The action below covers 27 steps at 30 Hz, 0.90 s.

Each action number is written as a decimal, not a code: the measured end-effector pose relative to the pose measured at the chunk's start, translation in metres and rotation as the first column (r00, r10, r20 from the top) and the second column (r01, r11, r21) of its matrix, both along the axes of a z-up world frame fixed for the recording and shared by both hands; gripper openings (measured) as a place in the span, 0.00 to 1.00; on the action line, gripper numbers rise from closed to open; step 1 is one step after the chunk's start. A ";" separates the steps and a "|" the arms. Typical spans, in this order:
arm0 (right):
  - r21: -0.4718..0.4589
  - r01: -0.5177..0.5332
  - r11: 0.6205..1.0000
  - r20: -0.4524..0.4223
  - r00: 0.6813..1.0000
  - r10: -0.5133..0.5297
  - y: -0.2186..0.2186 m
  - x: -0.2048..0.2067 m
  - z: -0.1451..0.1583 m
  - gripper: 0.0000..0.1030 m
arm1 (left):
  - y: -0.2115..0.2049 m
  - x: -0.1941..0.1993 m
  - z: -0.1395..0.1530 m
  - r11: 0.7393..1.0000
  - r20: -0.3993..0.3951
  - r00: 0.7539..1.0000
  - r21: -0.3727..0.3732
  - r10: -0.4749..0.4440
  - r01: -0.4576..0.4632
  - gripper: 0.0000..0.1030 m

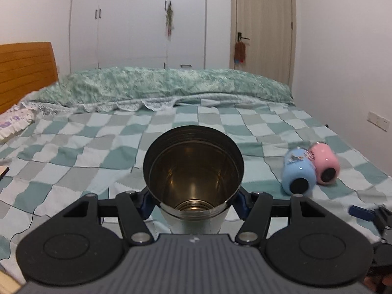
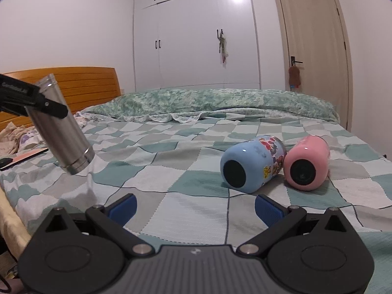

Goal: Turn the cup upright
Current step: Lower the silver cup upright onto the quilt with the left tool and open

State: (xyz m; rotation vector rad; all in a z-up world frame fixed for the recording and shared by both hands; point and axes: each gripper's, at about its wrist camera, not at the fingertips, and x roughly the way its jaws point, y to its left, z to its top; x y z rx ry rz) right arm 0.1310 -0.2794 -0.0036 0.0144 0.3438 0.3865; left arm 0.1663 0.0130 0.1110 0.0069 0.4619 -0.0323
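Observation:
My left gripper [image 1: 193, 202] is shut on a steel cup [image 1: 193, 169], its open mouth facing my camera. In the right wrist view the steel cup [image 2: 61, 127] hangs tilted above the bed, held by the left gripper's black fingers [image 2: 46, 105]. A blue cup [image 2: 252, 163] and a pink cup [image 2: 306, 163] lie on their sides, touching, on the checked bedspread [image 2: 171, 161]. They also show in the left wrist view, blue cup [image 1: 297, 170] and pink cup [image 1: 324, 163]. My right gripper [image 2: 194, 207] is open and empty, low over the bed, just short of the blue cup.
A rolled green quilt [image 2: 208, 103] lies across the far side of the bed. A wooden headboard [image 2: 80, 85] is at the left. A dark flat object [image 2: 22, 159] lies at the bed's left edge. Wardrobes [image 2: 196, 36] and a door [image 2: 316, 56] stand behind.

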 end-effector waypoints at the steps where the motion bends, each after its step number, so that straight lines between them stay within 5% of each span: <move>1: 0.000 0.003 1.000 0.000 1.000 -0.003 0.000 0.000 0.000 1.00 | -0.002 0.004 -0.004 1.000 0.010 1.000 0.012 0.008 -0.008 0.61; 9: -0.010 0.015 1.000 -0.001 1.000 -0.015 0.002 0.000 -0.001 1.00 | -0.001 0.043 -0.054 0.998 -0.094 0.994 0.038 0.054 -0.051 0.61; 20: -0.011 0.016 1.000 0.005 1.000 -0.015 0.002 -0.001 -0.002 1.00 | 0.000 0.047 -0.063 0.998 -0.032 0.998 0.042 0.058 -0.057 0.61; 21: -0.012 0.016 1.000 0.006 1.000 -0.016 0.002 -0.001 -0.002 1.00 | 0.000 0.047 -0.062 0.997 -0.027 0.998 0.042 0.059 -0.058 0.64; 23: -0.009 0.016 1.000 0.010 1.000 -0.016 0.001 -0.001 -0.001 1.00 | -0.001 0.046 -0.060 0.997 -0.004 0.998 0.042 0.067 -0.066 0.99; 27: -0.001 0.017 1.000 0.032 0.999 -0.017 0.000 -0.006 0.000 1.00 | 0.003 0.037 -0.053 0.997 0.034 0.996 0.008 0.080 -0.081 1.00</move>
